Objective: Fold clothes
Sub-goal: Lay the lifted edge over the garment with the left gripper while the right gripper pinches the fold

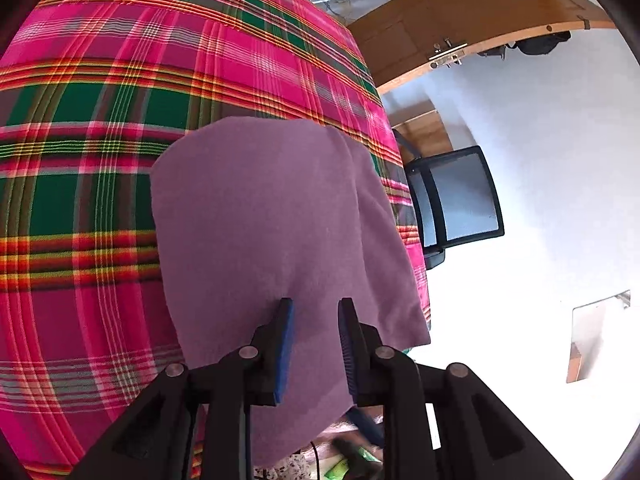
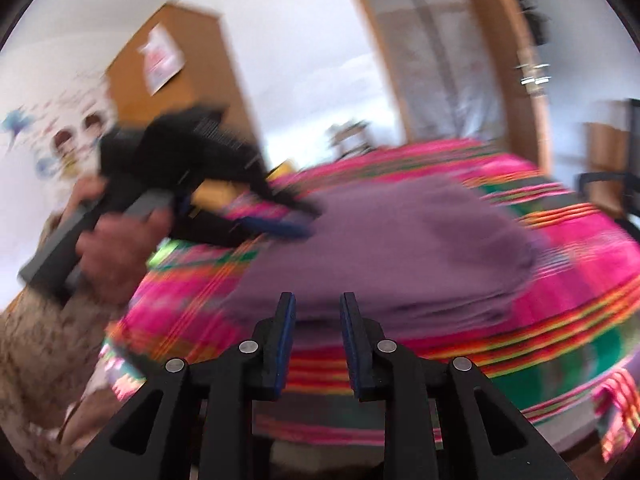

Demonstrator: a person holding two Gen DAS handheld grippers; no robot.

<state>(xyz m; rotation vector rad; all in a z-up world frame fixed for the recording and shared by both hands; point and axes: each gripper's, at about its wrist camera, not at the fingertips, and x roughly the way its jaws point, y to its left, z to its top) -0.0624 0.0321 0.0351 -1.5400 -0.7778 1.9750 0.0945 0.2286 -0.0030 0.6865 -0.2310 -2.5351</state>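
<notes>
White walls and a bright, overexposed white floor enclose the room. A wooden door with a metal latch stands beyond the bed's pink-and-green plaid cover. A dark-framed chair stands beside the bed; a wooden cabinet bears a paper sheet.

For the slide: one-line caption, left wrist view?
Open left claw over a folded purple cloth on a plaid bedspread.
</notes>
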